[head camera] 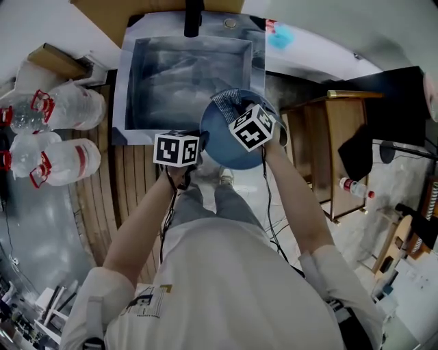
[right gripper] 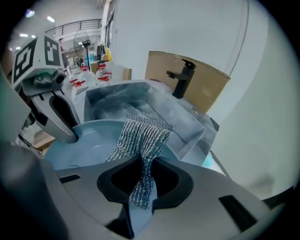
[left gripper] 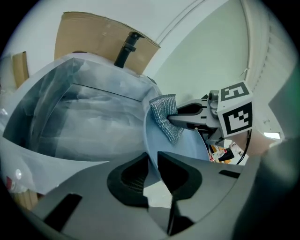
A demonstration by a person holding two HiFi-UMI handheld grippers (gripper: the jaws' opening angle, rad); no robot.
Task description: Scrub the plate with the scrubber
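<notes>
A blue plate (head camera: 229,147) is held tilted on edge over the front right corner of a steel sink (head camera: 126,82). My left gripper (head camera: 200,149) is shut on the plate's near rim; in the left gripper view the thin rim (left gripper: 150,154) runs between the two pads of the gripper (left gripper: 153,165). My right gripper (head camera: 236,115) is shut on a silver mesh scrubber (head camera: 224,104). In the right gripper view the scrubber (right gripper: 143,136) fans out from the gripper (right gripper: 143,180) and lies against the plate's face (right gripper: 89,140). The left gripper view shows the scrubber (left gripper: 166,117) at the plate's upper rim.
A black faucet (head camera: 194,17) stands behind the sink, with brown cardboard (head camera: 109,14) beside it. Large water bottles (head camera: 65,106) lie on the wooden slats at the left. A wooden cabinet (head camera: 342,137) stands at the right. The person's legs are below the plate.
</notes>
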